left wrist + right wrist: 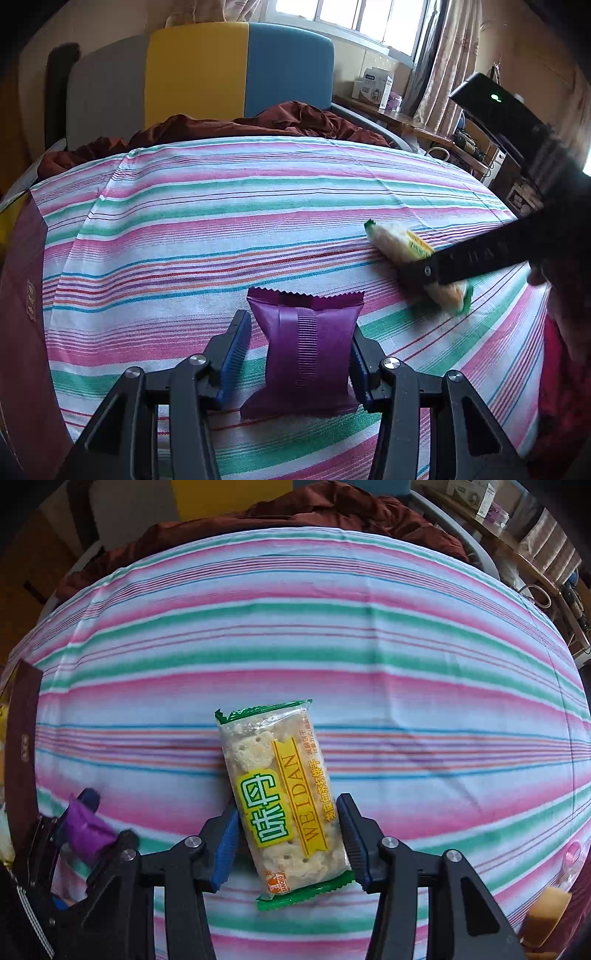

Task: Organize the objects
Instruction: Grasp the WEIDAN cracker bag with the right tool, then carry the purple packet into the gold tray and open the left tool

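Note:
A purple snack packet [308,350] stands between the fingers of my left gripper [299,325], pinched in at its middle, so the gripper is shut on it. The right wrist view shows that same left gripper [79,812] at the lower left with the purple packet [86,829] in it. My right gripper [287,805] is shut on a clear, green-ended cracker packet [280,797] with a yellow label, both blue pads against its long sides. From the left wrist view, the cracker packet [400,243] is blurred under the right gripper [424,275] just above the striped bedsheet [221,229].
A dark maroon box [22,295] lies at the left edge of the bed, also seen as the maroon box [22,746]. A rumpled red-brown blanket [258,125] lies at the far end before a yellow and blue headboard [240,70]. A cluttered desk [424,125] stands at the right.

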